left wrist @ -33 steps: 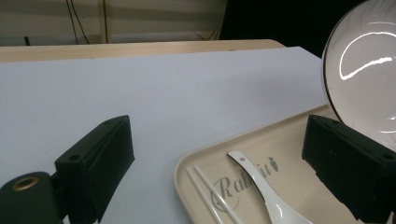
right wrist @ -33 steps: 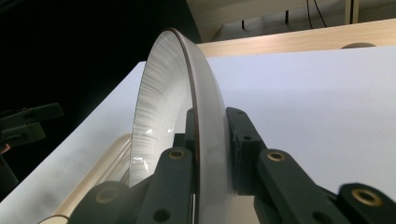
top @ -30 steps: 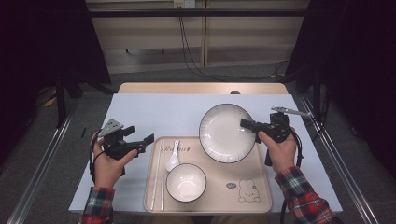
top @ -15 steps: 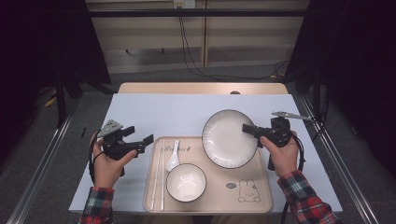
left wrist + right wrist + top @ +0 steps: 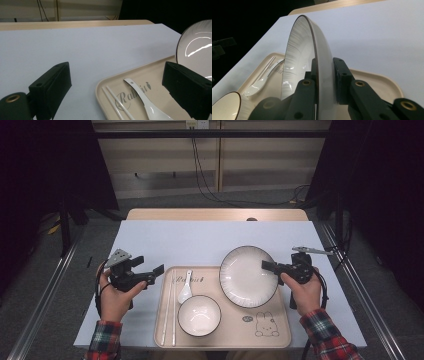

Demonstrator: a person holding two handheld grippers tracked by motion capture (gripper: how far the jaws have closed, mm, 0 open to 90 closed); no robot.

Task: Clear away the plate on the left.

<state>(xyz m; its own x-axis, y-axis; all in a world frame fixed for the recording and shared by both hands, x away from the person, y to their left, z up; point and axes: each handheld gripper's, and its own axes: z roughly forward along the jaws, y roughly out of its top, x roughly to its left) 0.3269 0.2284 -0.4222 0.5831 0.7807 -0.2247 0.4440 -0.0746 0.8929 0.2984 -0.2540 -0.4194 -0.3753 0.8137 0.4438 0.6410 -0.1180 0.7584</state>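
My right gripper (image 5: 268, 267) clamps the plate (image 5: 248, 276) by its rim at the plate's 3 o'clock edge, one jaw on the face, one on the underside, seen clearly in the right gripper view (image 5: 325, 75). The plate is round, so no long axis; its face points up and slightly toward 9 o'clock, the gripped edge a bit raised. It sits over the far right part of the tray (image 5: 280, 340), directly at 9 o'clock from my right hand (image 5: 304, 292). The bowl (image 5: 199, 315) lies at the plate's 7 o'clock, with the spoon (image 5: 185, 287) and chopsticks (image 5: 168, 307) at 9 o'clock. My left gripper (image 5: 155, 272) is spread wide, gripping nothing, just off the tray's left edge above the table (image 5: 165, 240).
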